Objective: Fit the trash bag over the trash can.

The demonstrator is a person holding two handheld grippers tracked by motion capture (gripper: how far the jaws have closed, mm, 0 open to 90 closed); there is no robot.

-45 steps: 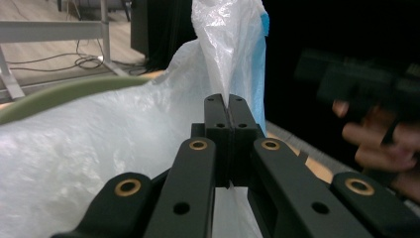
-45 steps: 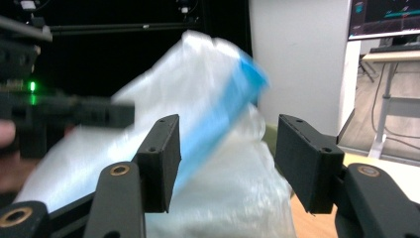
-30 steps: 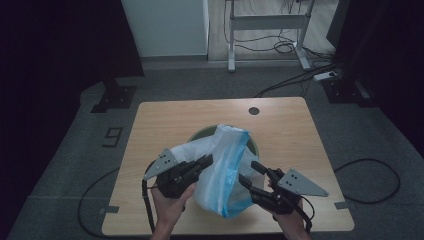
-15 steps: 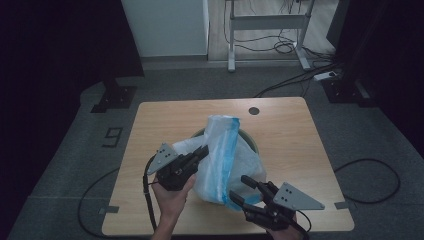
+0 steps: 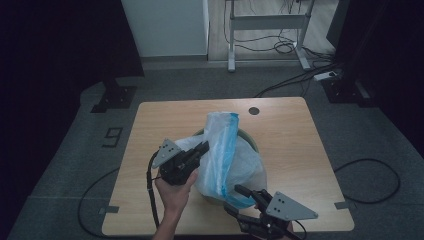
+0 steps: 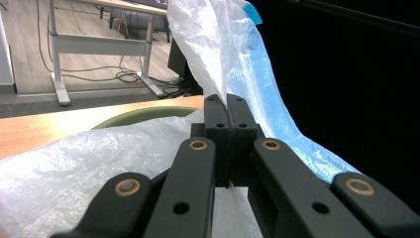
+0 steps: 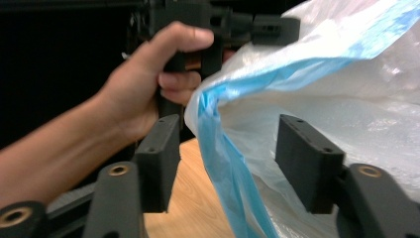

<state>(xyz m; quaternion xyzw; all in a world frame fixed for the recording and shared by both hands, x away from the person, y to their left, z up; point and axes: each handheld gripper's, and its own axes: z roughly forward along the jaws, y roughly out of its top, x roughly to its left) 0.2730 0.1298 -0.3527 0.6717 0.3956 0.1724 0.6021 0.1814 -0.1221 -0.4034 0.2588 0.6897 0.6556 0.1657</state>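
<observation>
A white plastic bag [image 5: 227, 150] with a blue rim stands up out of a green bin [image 5: 251, 138] on the wooden table [image 5: 290, 130]. My left gripper [image 5: 202, 147] is shut on the bag's upper left fold, and its jaws [image 6: 229, 106] press together with the film [image 6: 208, 44] pinched between them. My right gripper [image 5: 234, 198] is at the bag's front lower corner. Its jaws [image 7: 228, 158] have just been closing. The bag's blue edge [image 7: 218, 153] hangs between them, and neither pad touches it.
The green bin's rim [image 6: 133, 116] peeks out behind the bag. The hand [image 7: 148, 84] that holds the left gripper is close to the right jaws. A round cable hole [image 5: 254, 110] lies at the table's far side. Desk legs and cables stand on the floor beyond.
My right gripper has drawn back toward the table's front edge and a little left, with its jaws narrower. The bag's top now stands taller and more upright. The left gripper has kept its place.
</observation>
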